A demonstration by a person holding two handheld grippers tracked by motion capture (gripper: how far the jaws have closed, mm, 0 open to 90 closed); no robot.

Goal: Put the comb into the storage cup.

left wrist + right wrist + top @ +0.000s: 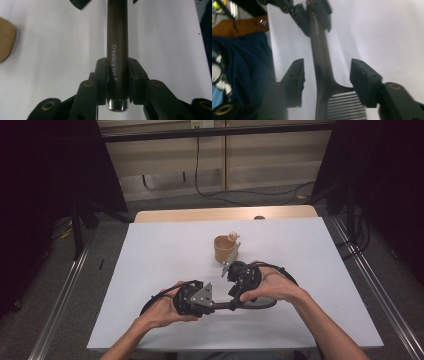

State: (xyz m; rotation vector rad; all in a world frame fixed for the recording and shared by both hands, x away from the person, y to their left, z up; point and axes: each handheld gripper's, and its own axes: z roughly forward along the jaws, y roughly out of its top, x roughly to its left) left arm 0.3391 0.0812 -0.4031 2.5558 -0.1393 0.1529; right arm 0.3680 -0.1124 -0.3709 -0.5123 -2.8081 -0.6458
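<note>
While your left gripper [117, 75] clamps the butt end of the comb [117, 42], its jaws pressed against both sides of the dark handle just above the silver cap, your right gripper [327, 77] stands with its jaws spread wide, one on either side of the handle where it broadens into the teeth. Neither right jaw touches the comb, so right now the left alone carries it.

From above, you hold both tools low over the near middle of the white table [150, 260], the comb [222, 305] bridging them as a dark bar from the left gripper [197, 297] toward the right gripper [240, 277]. A tan cup [225, 247] with some small pale object at its rim stands just beyond your right hand, apart from the comb.

You look to be mid-handover: the comb is gripped at one end and the second gripper is lined up to take it near the teeth. The next move calls for closing the right jaws squarely on the handle neck rather than on the teeth, which could flex or slip. Keep the left clamp firm until the right one bites, then release the left. The right gripper view is blurred, so steady that hand before closing.
</note>
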